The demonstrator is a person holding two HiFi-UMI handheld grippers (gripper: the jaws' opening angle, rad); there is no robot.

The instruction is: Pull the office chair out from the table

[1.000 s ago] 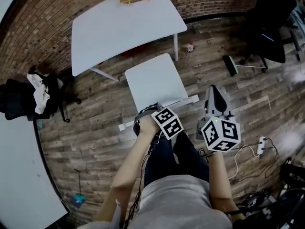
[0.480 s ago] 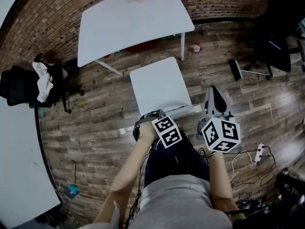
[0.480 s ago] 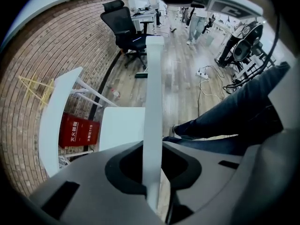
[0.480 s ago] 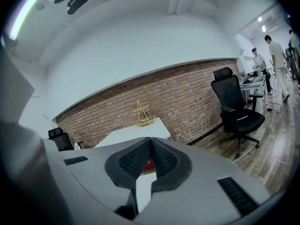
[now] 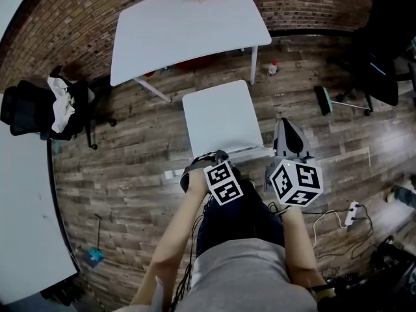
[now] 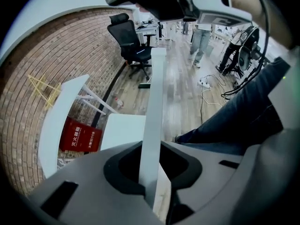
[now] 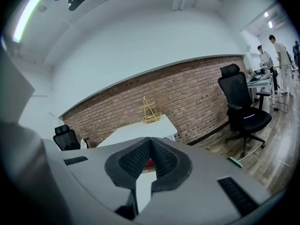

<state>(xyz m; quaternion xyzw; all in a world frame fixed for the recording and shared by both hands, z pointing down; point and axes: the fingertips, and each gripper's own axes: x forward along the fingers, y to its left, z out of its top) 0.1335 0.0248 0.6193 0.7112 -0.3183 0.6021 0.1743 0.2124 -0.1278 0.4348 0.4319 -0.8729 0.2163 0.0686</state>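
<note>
Left gripper (image 6: 151,165): jaws opening, pads touching the white top rail of the chair (image 5: 221,116) between them. Right gripper (image 7: 151,146): jaws pressed together, nothing held. Chair: white, just in front of the table (image 5: 182,28), clear of it (seat fully out from under). Floor (image 5: 130,168): wood planks. Brick wall (image 5: 52,18) behind table; black chair (image 5: 29,109) beside table.

The left gripper (image 6: 151,175) is pointing steeply down, its jaws opening with the white chair back (image 6: 154,102) clasped between the pads. Just to its right, the right gripper (image 7: 151,142) is aiming nearly level, its jaws meeting at the tips on nothing. The left forearm (image 5: 174,236) and the right forearm (image 5: 298,242) are both reaching forward, bare.
</note>
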